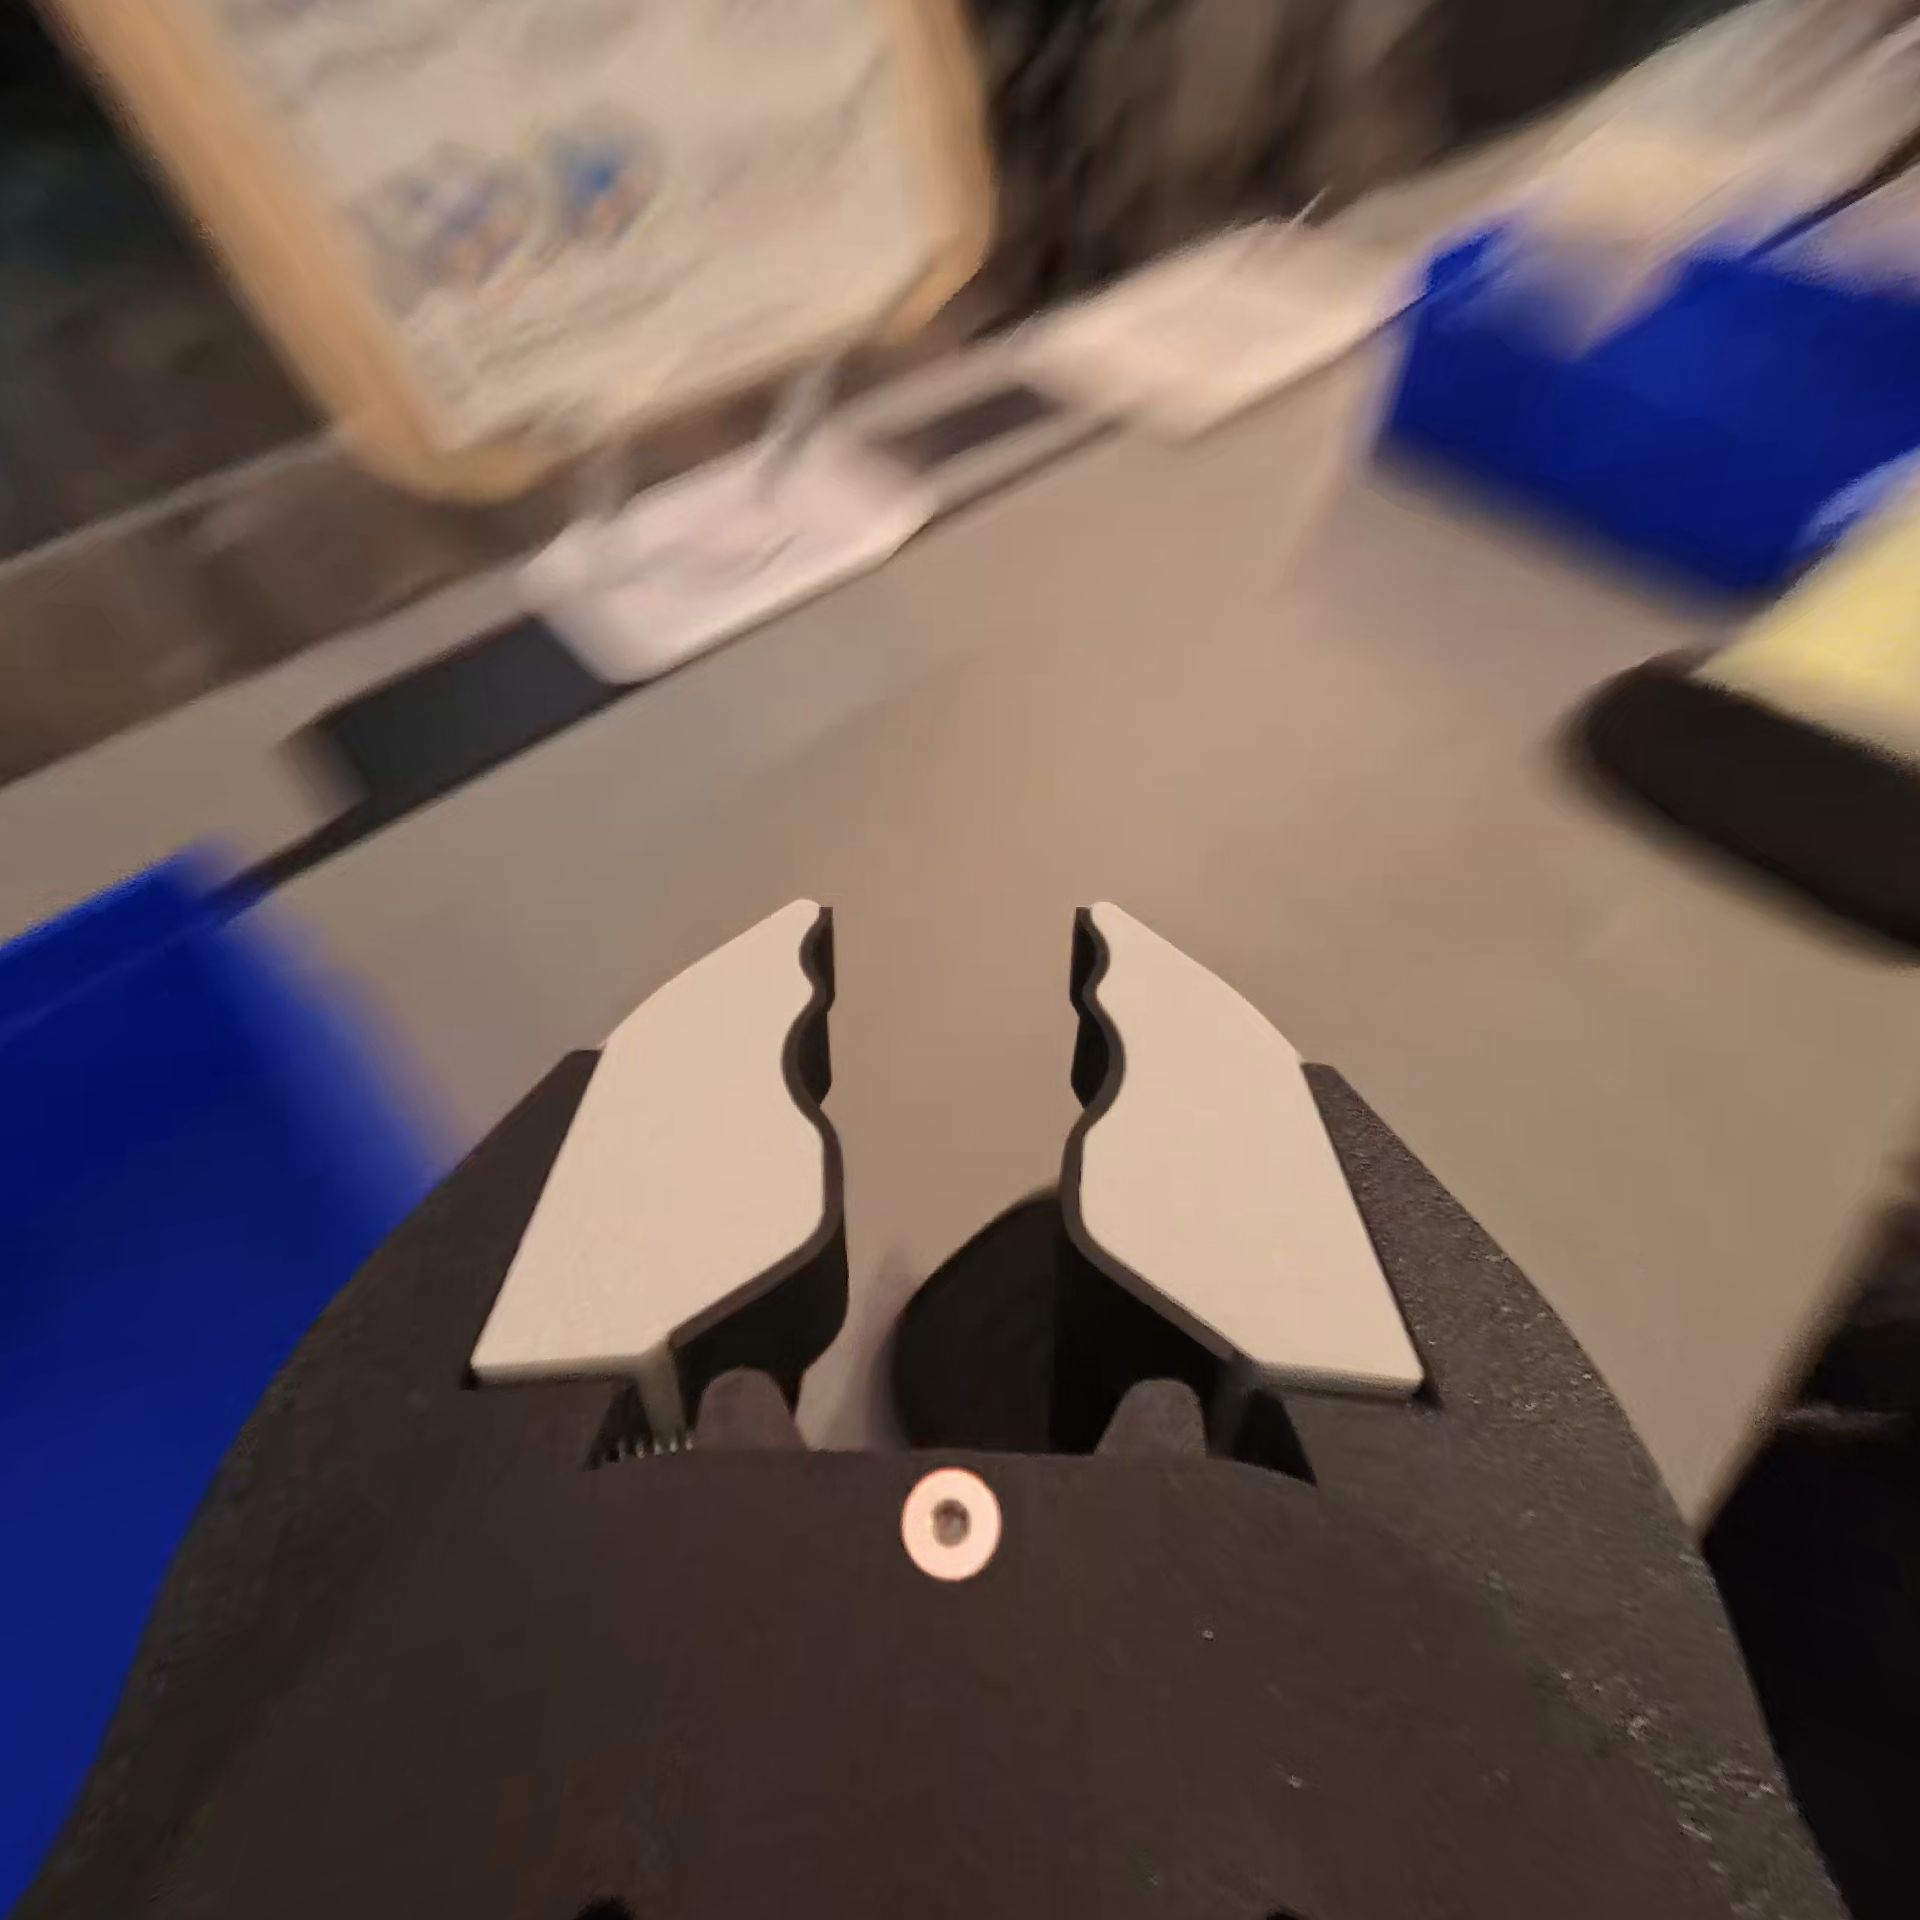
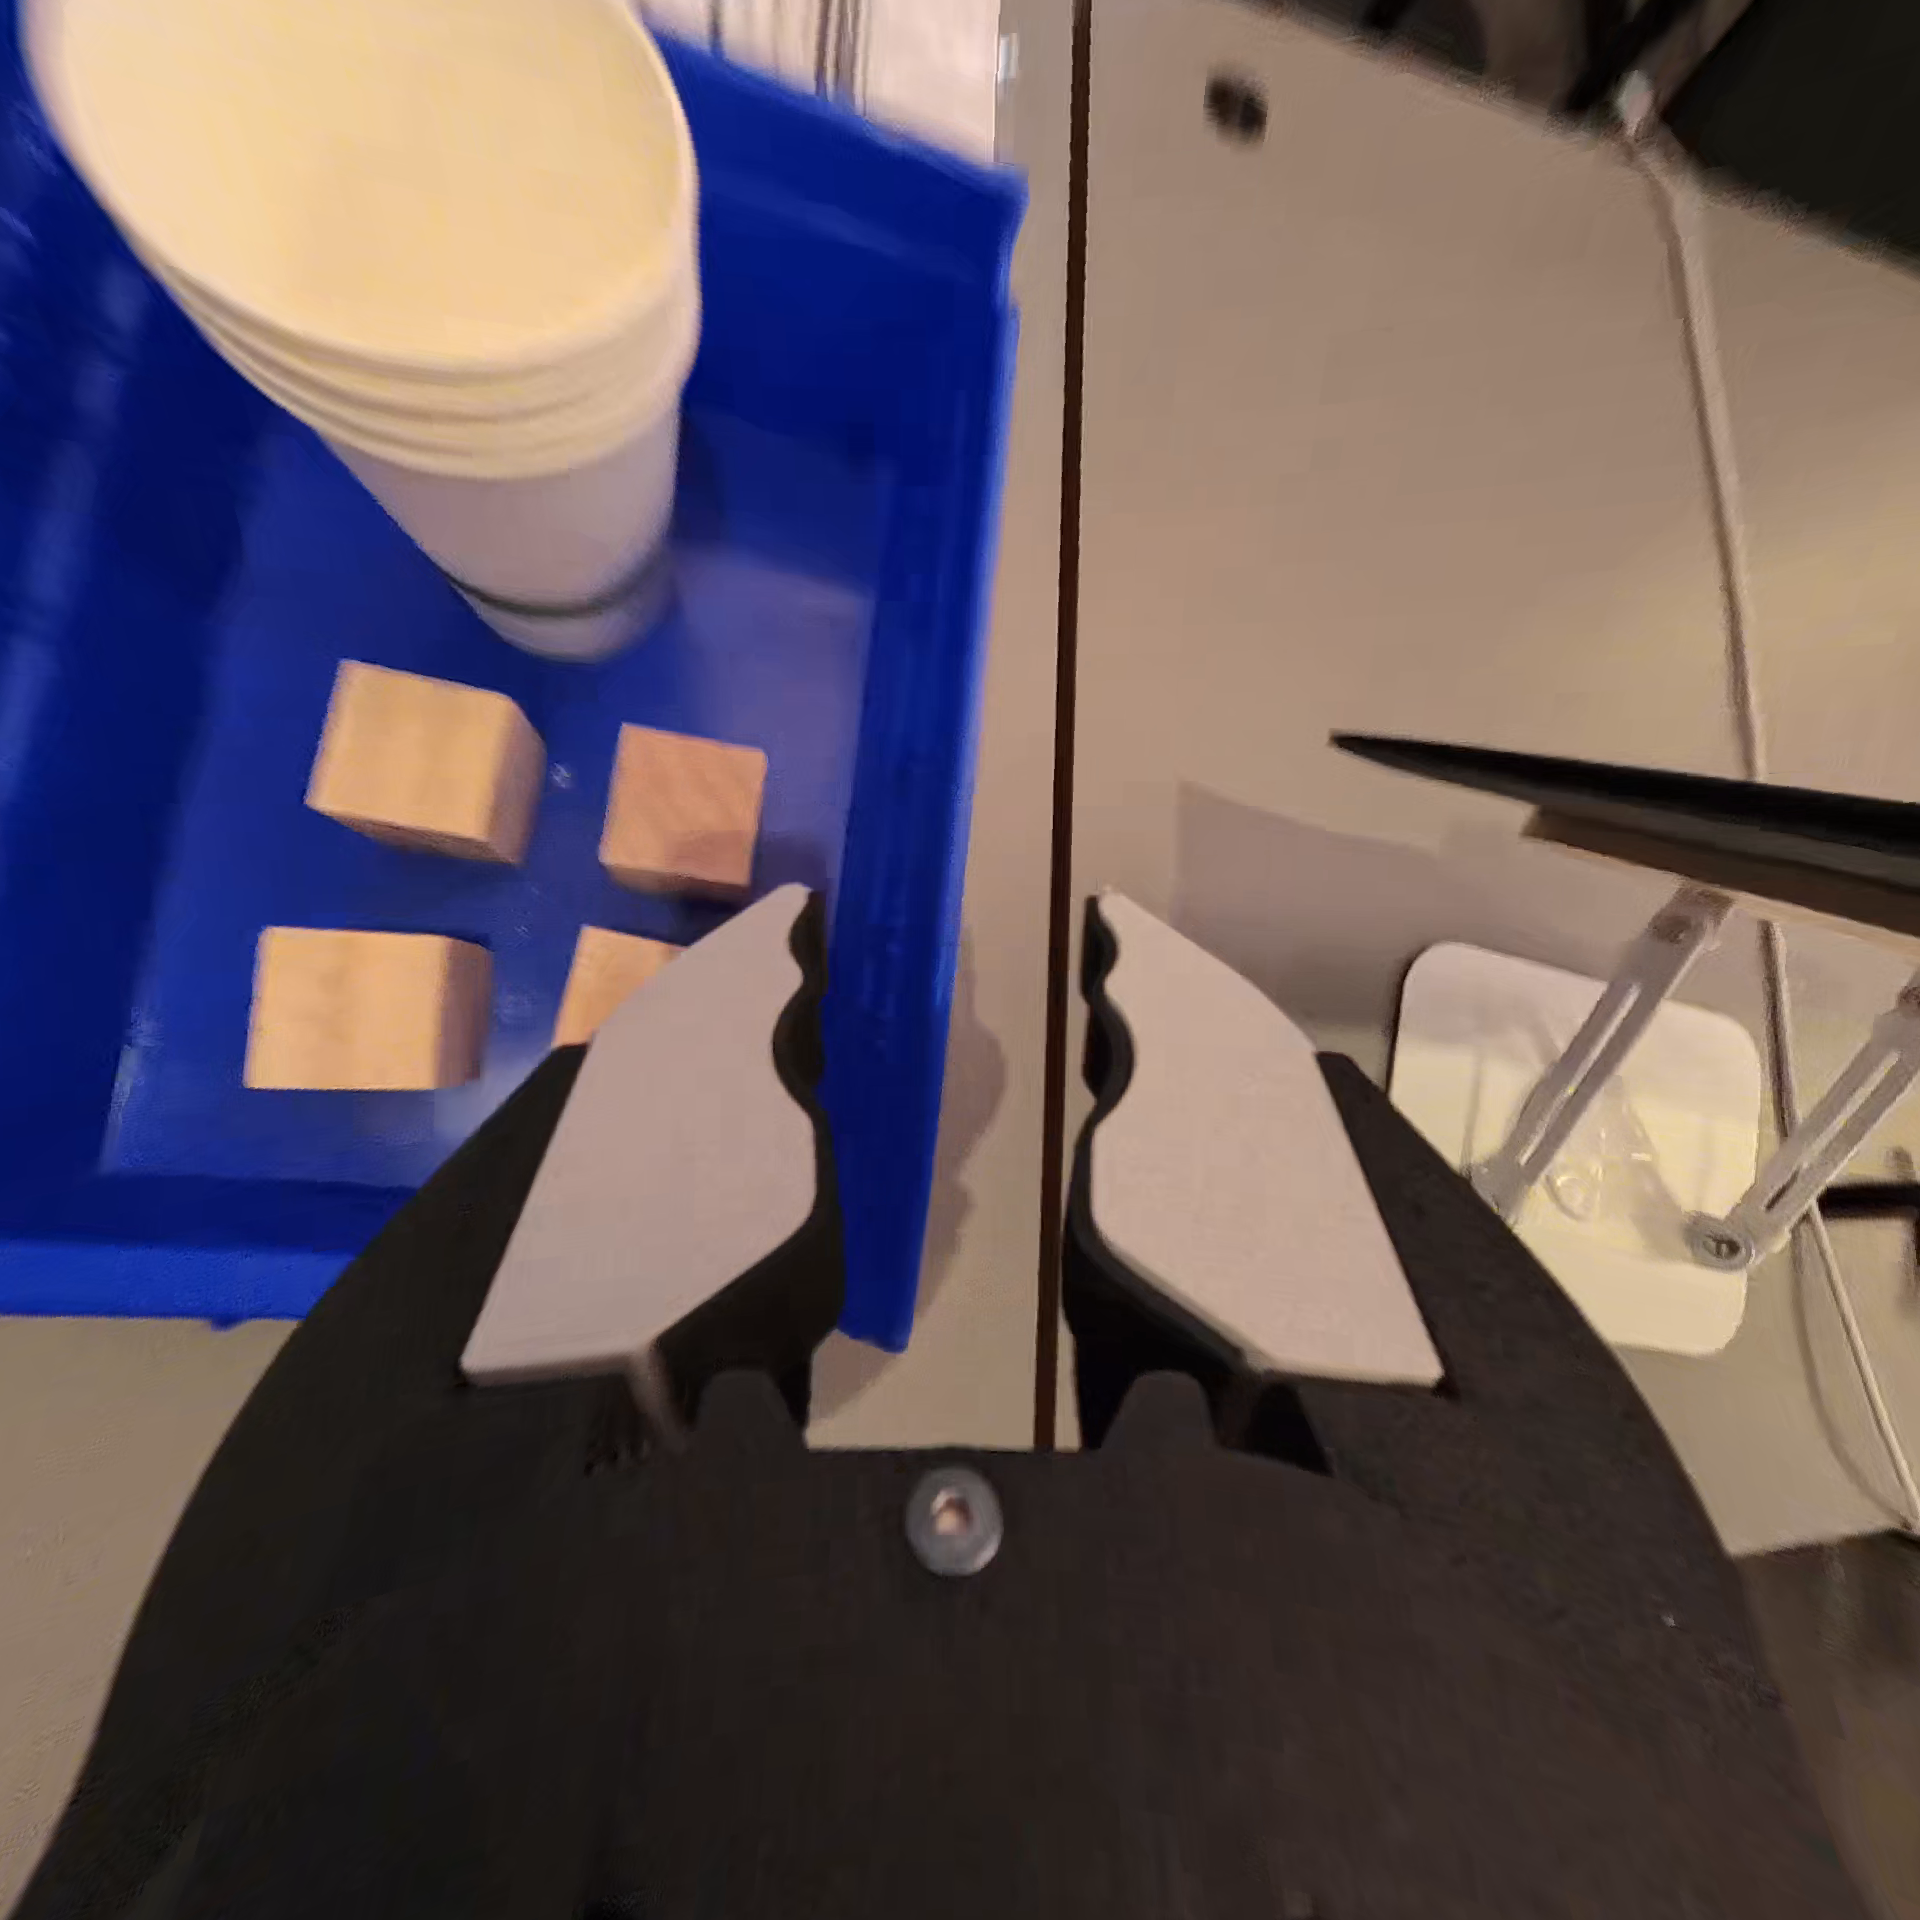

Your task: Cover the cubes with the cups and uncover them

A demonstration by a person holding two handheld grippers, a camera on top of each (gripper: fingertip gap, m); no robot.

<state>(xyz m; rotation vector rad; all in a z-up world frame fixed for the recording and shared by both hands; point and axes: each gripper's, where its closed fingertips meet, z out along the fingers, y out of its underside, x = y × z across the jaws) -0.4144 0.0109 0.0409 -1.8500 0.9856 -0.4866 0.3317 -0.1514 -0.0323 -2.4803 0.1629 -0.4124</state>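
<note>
Four wooden cubes [image 2: 488,883] lie in a two-by-two block on the floor of a blue bin [image 2: 935,644], the near-right one partly hidden behind a finger of the right gripper [image 2: 951,909]. Just beyond them stands a nested stack of paper cups [image 2: 457,343], mouth up, base on the bin floor; its long axis leans toward the camera, probably a wide-angle effect. The right gripper hovers over the bin's right wall, jaws parted, holding nothing. The left gripper [image 1: 951,920], likewise parted and empty, faces bare grey table [image 1: 1039,748] in a motion-blurred view. No cube is covered yet. Probable step: fetch a cup. Grip only the top cup's rim, lift straight along the stack's axis, then invert it.
</note>
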